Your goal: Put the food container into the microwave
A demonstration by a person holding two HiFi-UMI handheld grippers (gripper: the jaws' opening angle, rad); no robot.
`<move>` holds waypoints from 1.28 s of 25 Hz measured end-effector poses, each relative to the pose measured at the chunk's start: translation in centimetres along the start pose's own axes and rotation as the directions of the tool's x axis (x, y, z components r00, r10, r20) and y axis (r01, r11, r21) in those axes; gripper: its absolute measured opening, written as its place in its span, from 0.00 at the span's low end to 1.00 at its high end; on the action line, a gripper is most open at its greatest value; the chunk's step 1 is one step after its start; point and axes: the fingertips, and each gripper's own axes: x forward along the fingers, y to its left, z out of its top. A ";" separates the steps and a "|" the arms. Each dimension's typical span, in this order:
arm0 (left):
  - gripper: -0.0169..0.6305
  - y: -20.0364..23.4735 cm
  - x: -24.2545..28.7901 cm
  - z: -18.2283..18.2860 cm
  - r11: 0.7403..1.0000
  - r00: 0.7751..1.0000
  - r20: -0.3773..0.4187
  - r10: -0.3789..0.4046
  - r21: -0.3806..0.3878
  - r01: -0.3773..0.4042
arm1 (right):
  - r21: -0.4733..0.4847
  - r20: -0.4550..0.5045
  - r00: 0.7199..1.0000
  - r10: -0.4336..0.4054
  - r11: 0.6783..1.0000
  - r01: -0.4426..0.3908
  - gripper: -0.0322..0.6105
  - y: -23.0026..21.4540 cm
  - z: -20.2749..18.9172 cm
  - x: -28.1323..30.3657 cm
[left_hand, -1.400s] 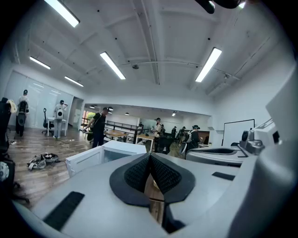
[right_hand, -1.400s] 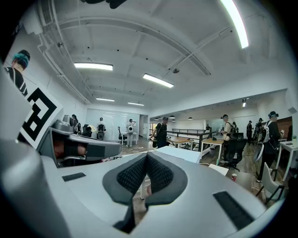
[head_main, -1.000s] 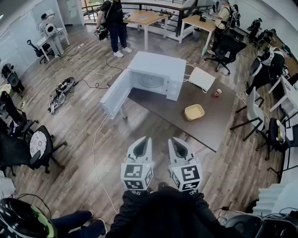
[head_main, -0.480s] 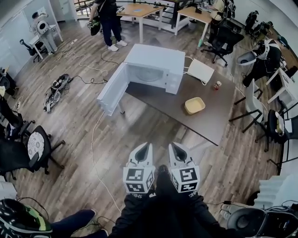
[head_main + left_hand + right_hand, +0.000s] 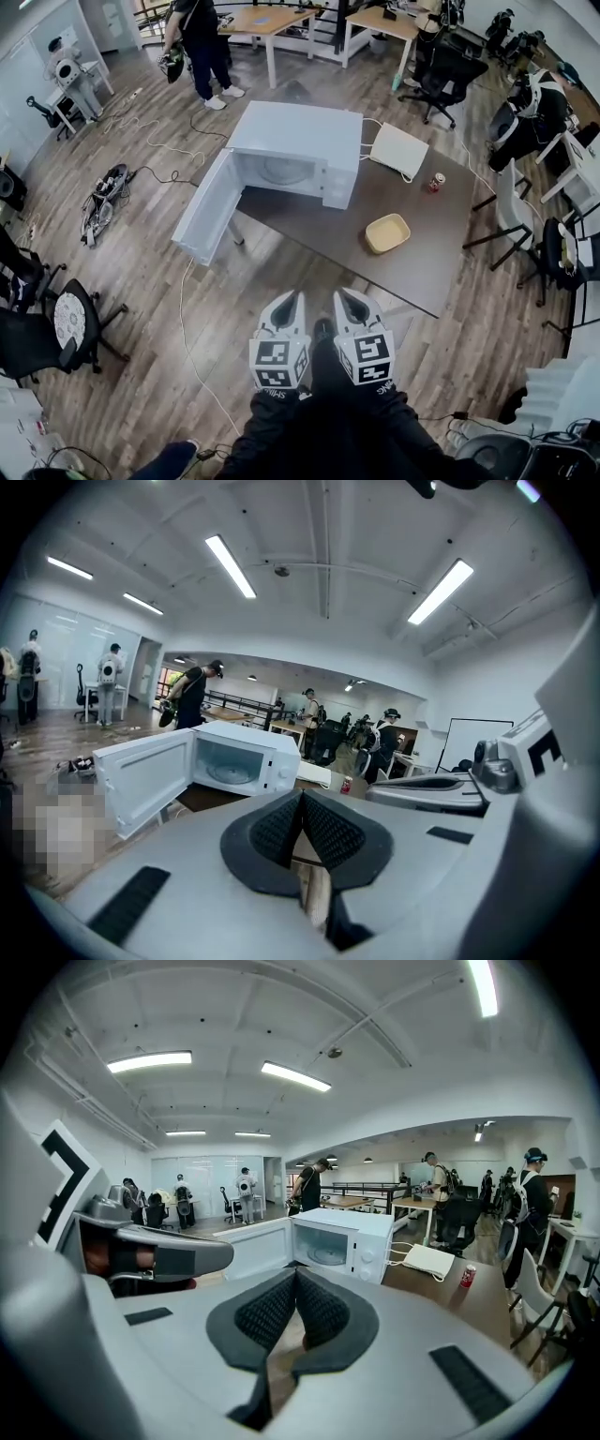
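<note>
The yellow food container (image 5: pixel 387 232) sits empty on the dark table (image 5: pixel 412 267), right of the white microwave (image 5: pixel 295 152). The microwave's door (image 5: pixel 204 208) hangs wide open to the left, and the glass plate inside shows. My left gripper (image 5: pixel 288 302) and right gripper (image 5: pixel 345 300) are held side by side over the floor, short of the table's near edge, well away from the container. Both are shut with nothing in them. The left gripper view has the jaws (image 5: pixel 302 803) pressed together below the microwave (image 5: pixel 239 761). In the right gripper view the pads (image 5: pixel 295 1281) also meet below the microwave (image 5: pixel 342 1234).
A red can (image 5: pixel 434 182) and a white flat bag (image 5: pixel 397 152) with a cord lie at the table's far side. Office chairs (image 5: pixel 70 319) stand at the left, cables (image 5: pixel 192 309) trail on the wood floor, and people stand further back.
The view has drawn closer to the table, so the microwave and container look larger and nearer. Both grippers stay shut, side by side.
</note>
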 end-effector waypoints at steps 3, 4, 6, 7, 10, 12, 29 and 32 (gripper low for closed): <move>0.08 0.1 5.0 1.1 1.000 1.000 -0.011 -0.006 0.009 0.006 | -0.003 -0.013 1.000 0.004 1.000 -0.004 0.09 -3.4 0.6 3.3; 0.08 0.0 6.7 1.3 1.000 1.000 -0.019 -0.009 0.010 0.009 | -0.003 -0.019 1.000 0.005 1.000 -0.005 0.09 -4.6 0.8 4.2; 0.08 -0.3 10.0 1.7 1.000 0.999 -0.037 -0.013 0.010 0.013 | 0.001 -0.032 0.999 0.002 1.000 -0.002 0.09 -7.1 1.0 6.0; 0.08 -0.4 11.5 1.9 1.000 0.999 -0.045 -0.010 0.011 0.011 | 0.005 -0.037 0.999 -0.001 1.000 0.001 0.09 -8.3 1.1 6.9; 0.08 -0.7 15.5 2.8 1.000 0.998 -0.061 -0.005 0.013 0.006 | 0.019 -0.057 0.998 -0.006 1.000 0.007 0.09 -11.7 1.4 9.3; 0.08 -1.2 17.8 3.1 1.000 0.997 -0.073 -0.018 0.015 0.019 | 0.029 -0.076 0.997 -0.007 1.000 0.009 0.09 -13.6 0.9 10.4; 0.08 -1.1 27.5 -3.3 0.998 0.964 -0.262 -0.054 -0.001 0.056 | 0.093 -0.336 0.940 -0.054 0.992 0.090 0.09 -22.2 -9.9 15.4; 0.08 -0.6 28.7 -5.0 0.998 0.952 -0.301 -0.062 -0.023 0.058 | 0.102 -0.390 0.920 -0.045 0.991 0.091 0.09 -22.7 -12.6 16.1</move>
